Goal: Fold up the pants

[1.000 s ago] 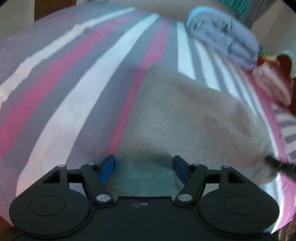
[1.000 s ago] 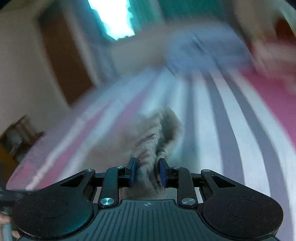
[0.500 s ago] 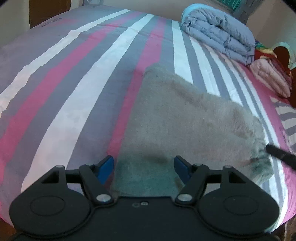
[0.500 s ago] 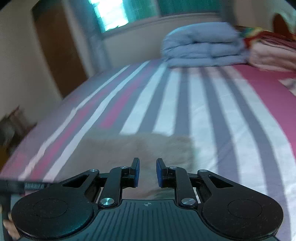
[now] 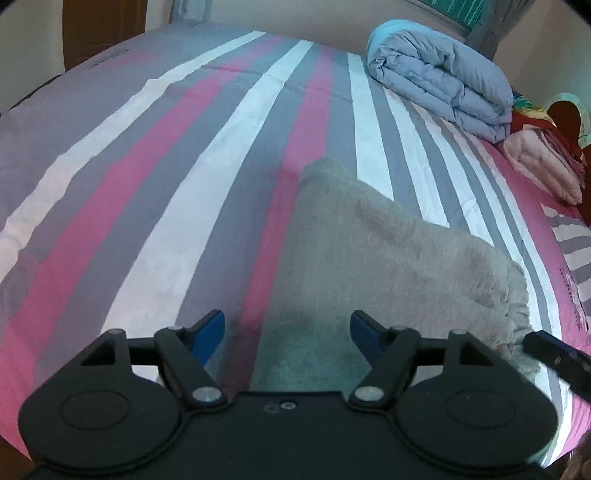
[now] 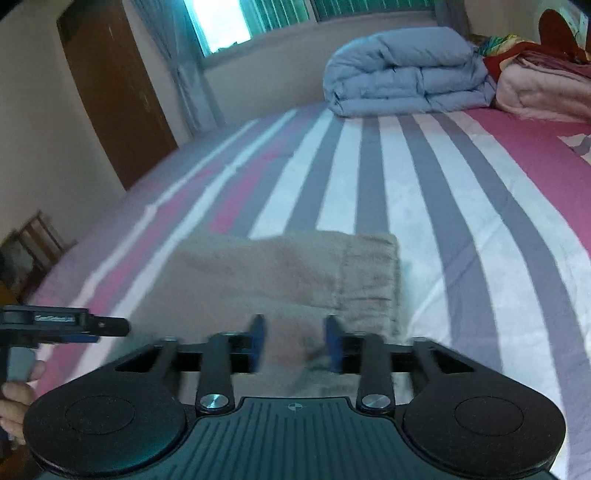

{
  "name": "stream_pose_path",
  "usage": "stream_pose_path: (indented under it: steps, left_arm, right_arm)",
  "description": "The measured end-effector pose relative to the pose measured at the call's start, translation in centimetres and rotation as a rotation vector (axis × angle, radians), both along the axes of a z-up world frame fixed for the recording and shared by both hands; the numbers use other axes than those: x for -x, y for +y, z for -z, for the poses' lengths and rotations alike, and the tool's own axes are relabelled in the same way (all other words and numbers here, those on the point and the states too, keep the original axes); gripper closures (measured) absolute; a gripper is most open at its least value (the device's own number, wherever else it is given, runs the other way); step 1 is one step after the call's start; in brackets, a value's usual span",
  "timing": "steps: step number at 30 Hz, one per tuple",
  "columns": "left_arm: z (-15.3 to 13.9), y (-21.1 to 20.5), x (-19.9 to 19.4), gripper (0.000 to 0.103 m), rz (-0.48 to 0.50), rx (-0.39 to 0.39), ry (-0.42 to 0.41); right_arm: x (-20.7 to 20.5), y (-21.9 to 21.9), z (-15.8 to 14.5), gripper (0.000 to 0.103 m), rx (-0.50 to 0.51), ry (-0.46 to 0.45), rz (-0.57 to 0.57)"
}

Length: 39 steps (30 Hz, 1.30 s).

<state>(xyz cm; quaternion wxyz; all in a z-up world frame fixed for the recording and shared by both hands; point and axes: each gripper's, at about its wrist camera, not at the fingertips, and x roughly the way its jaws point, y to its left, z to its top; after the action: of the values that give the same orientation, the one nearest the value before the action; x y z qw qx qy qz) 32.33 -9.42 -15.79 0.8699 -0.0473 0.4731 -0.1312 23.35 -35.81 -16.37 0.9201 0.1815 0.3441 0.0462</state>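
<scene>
From the left wrist, the left hand-held gripper [image 5: 287, 334] hangs with jaws opening, empty, over the folded beige fleece pants [image 5: 388, 266] on the striped bed [image 5: 166, 184].

From the right wrist, the right hand-held gripper [image 6: 295, 341] is opening over the waistband; dragging fleece could undo the fold.

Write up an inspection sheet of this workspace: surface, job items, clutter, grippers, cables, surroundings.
Surface: bed with striped sheet, pink, grey and white.
Job's things: beige pants lie folded flat on the sheet, ribbed waistband at one end.
Clutter: folded blue-grey duvet and pink blanket at the far end.
Grippers: left gripper open above the pants; right gripper opening over the pants, pads not pressing.
Cables: nothing seen.
Surroundings: wooden door, window with curtain.
</scene>
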Motion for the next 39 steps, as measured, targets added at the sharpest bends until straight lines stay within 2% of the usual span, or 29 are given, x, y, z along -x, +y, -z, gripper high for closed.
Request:
stream_pose_path:
  steps: [1, 2, 4, 6, 8, 10, 14, 15, 18, 19, 23, 28, 35, 39]
  left_arm:
    - [0.3, -0.2, 0.1, 0.036, 0.002, -0.012, 0.003]
    - [0.8, -0.5, 0.2, 0.036, 0.005, -0.026, 0.01]
    - [2.2, -1.2, 0.2, 0.036, 0.017, -0.06, 0.041]
    - [3.6, -1.5, -0.1, 0.03, 0.014, -0.086, 0.075]
    - [3.4, -1.4, 0.1, 0.031, 0.001, -0.09, 0.068]
    - [2.5, -1.2, 0.2, 0.034, 0.017, -0.068, 0.064]
    - [0.1, -1.1, 0.9, 0.032, 0.028, -0.061, 0.025]
    - [-0.4, -1.1, 1.2, 0.029, 0.028, -0.058, 0.017]
    - [-1.6, -1.6, 2.0, 0.028, 0.031, -0.049, 0.001]
    - [-2.0, -1.9, 2.5, 0.028, 0.035, -0.049, -0.005]
    - [-3.1, -3.5, 4.5, 0.024, 0.074, -0.085, -0.047]
    - [-4.1, -5.2, 6.5, 0.024, 0.126, -0.152, -0.107]
    - [-5.7, -6.5, 8.5, 0.024, 0.156, -0.167, -0.157]
    - [-5.7, -6.9, 8.5, 0.023, 0.16, -0.171, -0.16]
  right_arm:
    - [0.8, 0.8, -0.9, 0.048, 0.011, -0.009, -0.008]
    - [0.8, 1.3, -0.9, 0.047, 0.039, -0.011, -0.018]
    - [0.8, 2.2, 0.1, 0.048, 0.102, 0.029, -0.04]
    - [0.5, 2.3, 2.5, 0.048, 0.152, 0.084, -0.041]
    - [0.4, 2.5, 3.3, 0.048, 0.199, 0.077, -0.046]
    - [0.1, 2.2, 2.5, 0.048, 0.171, 0.067, -0.039]
    - [0.9, 0.6, -0.1, 0.047, 0.019, -0.004, 0.024]
    - [1.0, 0.2, -0.5, 0.045, -0.009, -0.016, 0.037]
    - [1.5, -0.2, -1.8, 0.026, -0.086, -0.038, 0.058]
    - [1.8, -0.1, -2.2, 0.026, -0.096, -0.039, 0.063]
    - [3.4, 1.0, -3.2, 0.026, -0.079, -0.043, 0.058]
    - [4.8, 1.4, -3.8, 0.026, -0.037, -0.063, 0.071]
    - [6.4, 1.3, -4.4, 0.026, -0.003, -0.081, 0.078]
    - [6.7, 1.0, -4.5, 0.026, -0.008, -0.075, 0.086]
